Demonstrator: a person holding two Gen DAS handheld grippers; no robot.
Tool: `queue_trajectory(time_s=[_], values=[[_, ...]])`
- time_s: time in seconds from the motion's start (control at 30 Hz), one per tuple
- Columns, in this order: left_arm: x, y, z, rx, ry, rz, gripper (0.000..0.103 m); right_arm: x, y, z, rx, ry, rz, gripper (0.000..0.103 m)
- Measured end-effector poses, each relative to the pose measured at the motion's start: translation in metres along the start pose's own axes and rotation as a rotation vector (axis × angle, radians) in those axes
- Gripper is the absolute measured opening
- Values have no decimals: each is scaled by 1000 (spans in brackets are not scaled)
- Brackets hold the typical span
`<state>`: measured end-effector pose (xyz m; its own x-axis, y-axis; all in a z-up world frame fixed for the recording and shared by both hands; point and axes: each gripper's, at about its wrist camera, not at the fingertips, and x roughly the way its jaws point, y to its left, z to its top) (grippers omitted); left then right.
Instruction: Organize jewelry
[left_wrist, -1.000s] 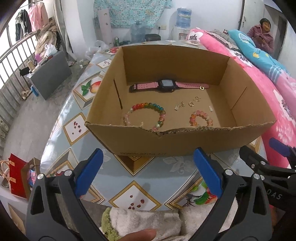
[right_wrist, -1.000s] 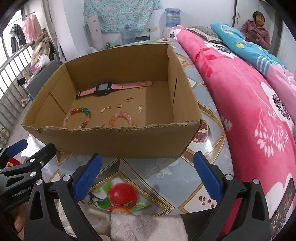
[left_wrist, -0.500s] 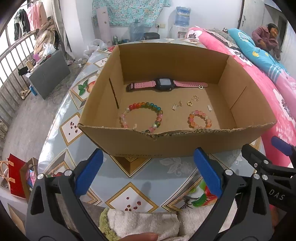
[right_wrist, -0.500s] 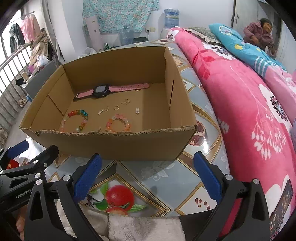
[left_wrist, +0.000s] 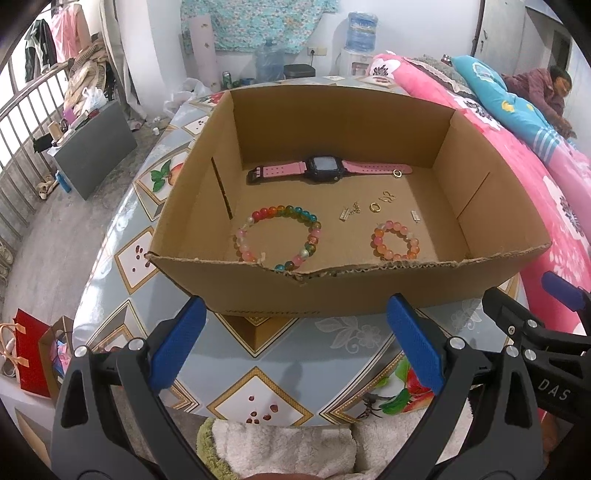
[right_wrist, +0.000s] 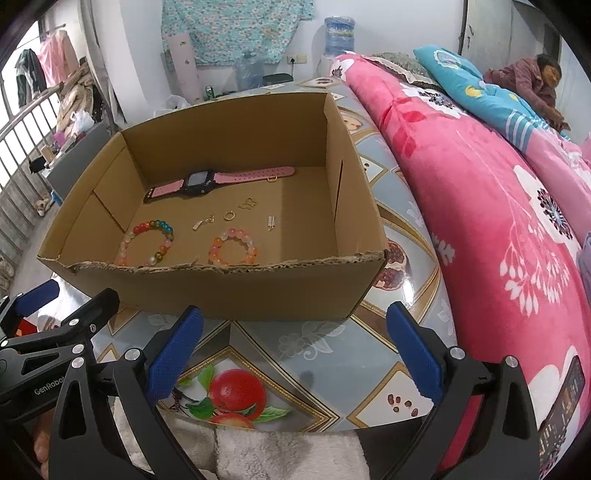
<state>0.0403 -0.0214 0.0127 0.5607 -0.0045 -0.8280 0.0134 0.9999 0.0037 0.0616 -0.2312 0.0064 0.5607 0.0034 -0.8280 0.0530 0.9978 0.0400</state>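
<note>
Open cardboard box (left_wrist: 369, 295) on patterned table (left_wrist: 236, 354), seen from just short of its torn near wall. On box floor: pink watch (left_wrist: 325, 170) flat along far wall; rainbow bracelet (left_wrist: 277, 237) near left; small orange bracelet (left_wrist: 395, 240) near centre-right; between these rows, a scatter of small gold pieces, among them a ring (left_wrist: 375, 207), a butterfly charm (left_wrist: 386, 196), two bar clasps (left_wrist: 345, 214), and a second ring (left_wrist: 397, 173) touching the watch strap.

Left gripper (left_wrist: 295, 343) and right gripper (right_wrist: 293, 343) both spread wide, empty, held over table short of the box, side by side.

Progress, as a judgement: all visible jewelry already inside the box, pieces lying apart and roughly in rows; nothing left loose on visible table. Probably at or near completion, or else before any regrouping; not decidable here.

Left view only: lettering on box front, red bag (left_wrist: 31, 358) beside table, right gripper's arm at right edge. Right view only: box's right outer wall, table strip between box and pink quilt (right_wrist: 491, 206), left gripper's arm at left edge.
</note>
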Motion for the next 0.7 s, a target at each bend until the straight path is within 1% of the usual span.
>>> queue_trajectory(time_s=[0.7], values=[[4, 2, 1, -9, 3, -9, 95, 2, 0, 2, 3, 9, -2, 97]])
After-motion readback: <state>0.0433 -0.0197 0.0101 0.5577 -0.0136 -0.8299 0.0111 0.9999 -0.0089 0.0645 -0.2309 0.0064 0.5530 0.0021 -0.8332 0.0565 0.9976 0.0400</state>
